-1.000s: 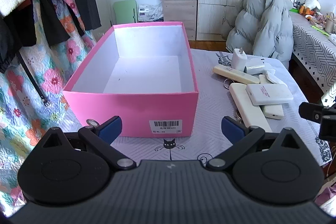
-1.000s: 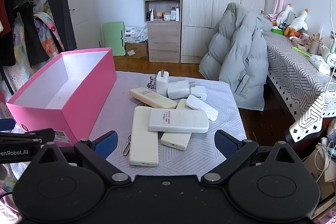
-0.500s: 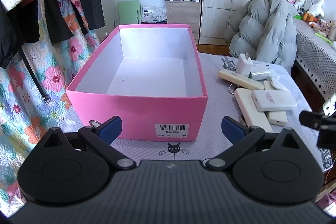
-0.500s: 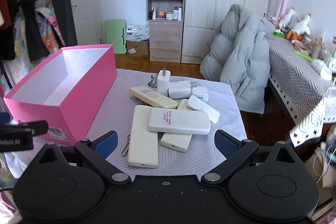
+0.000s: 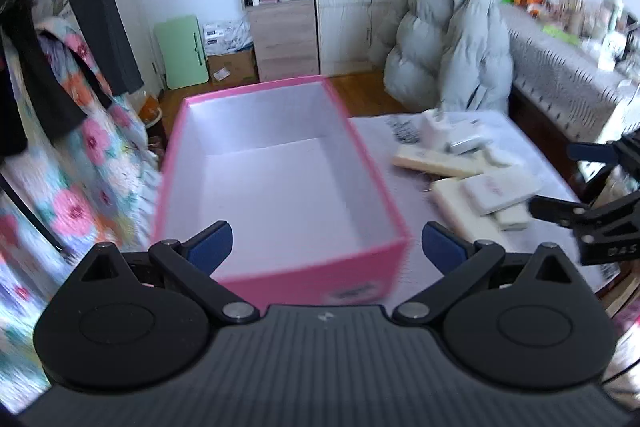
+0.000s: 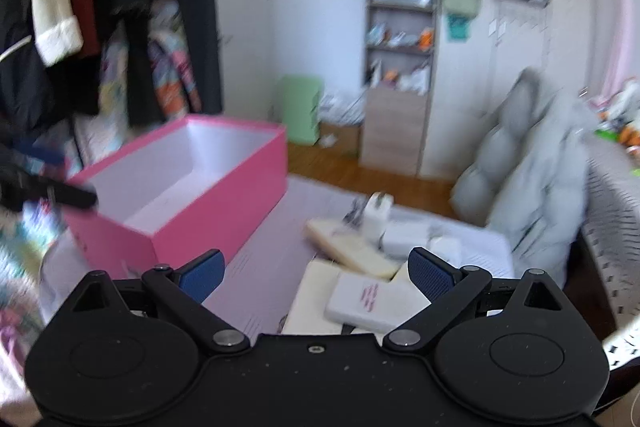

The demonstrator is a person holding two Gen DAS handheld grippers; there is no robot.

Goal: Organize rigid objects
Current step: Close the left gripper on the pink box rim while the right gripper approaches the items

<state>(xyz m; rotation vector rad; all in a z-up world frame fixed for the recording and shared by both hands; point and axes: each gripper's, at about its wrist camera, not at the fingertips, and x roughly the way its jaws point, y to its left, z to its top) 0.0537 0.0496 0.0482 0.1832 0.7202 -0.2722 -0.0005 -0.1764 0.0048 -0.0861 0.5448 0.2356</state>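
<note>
Left wrist view: the left gripper (image 5: 325,247) hangs over the near end of an empty pink box (image 5: 280,183), jaws spread wide and holding nothing. The box sits toward the left edge of a cloth-covered table (image 5: 404,131). To its right, toward the table's right edge, lies a pile of white rigid objects (image 5: 472,179): flat slabs stacked on one another, with chargers behind them. The right gripper (image 5: 560,183) enters from the right edge of the frame, close beside that pile; from here its jaws appear parted.

Right wrist view: the right gripper (image 6: 316,271) is low over the pile (image 6: 360,267), jaws spread and empty, a flat white slab with pink lettering (image 6: 372,301) lying just ahead of its right finger. The pink box (image 6: 192,187) stands to the left, clear of the pile.

The frames are smeared by motion. The slabs overlap, so closing on the top one could drag or tip those under it toward the table's right edge; a thin flat slab may also slip from a pinch taken at its edge.

Only the left view shows the box floor, bare and ready. Only the right view shows how the lettered slab rests across its neighbours.
</note>
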